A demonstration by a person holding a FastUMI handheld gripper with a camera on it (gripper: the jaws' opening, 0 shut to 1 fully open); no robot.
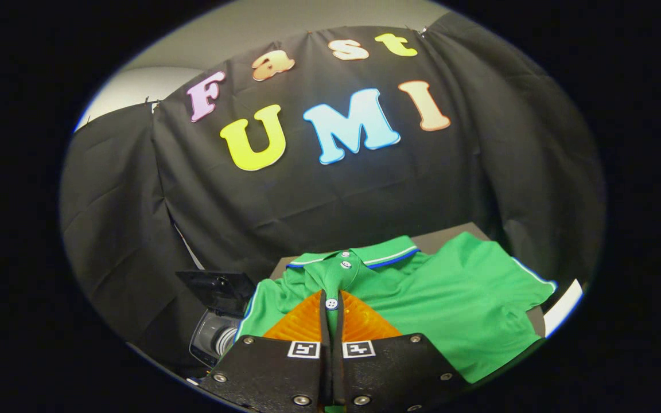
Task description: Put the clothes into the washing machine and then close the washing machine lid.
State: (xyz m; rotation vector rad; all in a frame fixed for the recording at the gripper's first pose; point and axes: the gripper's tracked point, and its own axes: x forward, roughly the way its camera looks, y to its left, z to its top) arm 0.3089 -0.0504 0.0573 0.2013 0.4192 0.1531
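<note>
Green knit cloth with a white-and-blue trimmed collar, a short-sleeved polo shirt (451, 292), lay spread over the dark counter (445, 240), collar toward the far black cloth wall and front placket running straight back toward the tool (331, 312). The tool's two fingers were drawn close together, with only a thin slot between them, and a strip of the placket with one white button sat right in that slot at the fingertips. I judged the tool to be closed on the shirt's front, though whether both fingers truly pressed the cloth was hard to confirm from this angle. Pinching at the placket made sense: the doubled, stitched fabric there gives a firmer hold than a single loose layer, and lifting from the centre would let both sleeves hang evenly.

Just to the left of the tool and lower than the counter stood the small toy-sized washing machine (216, 338), its pale body and round opening showing, with its dark lid (218, 287) raised and tilted back. The lid stood open so the shirt could go in. The shirt was not yet inside; the task seemed at its first step, with the carry leftward and the lid closing still to come.
</note>
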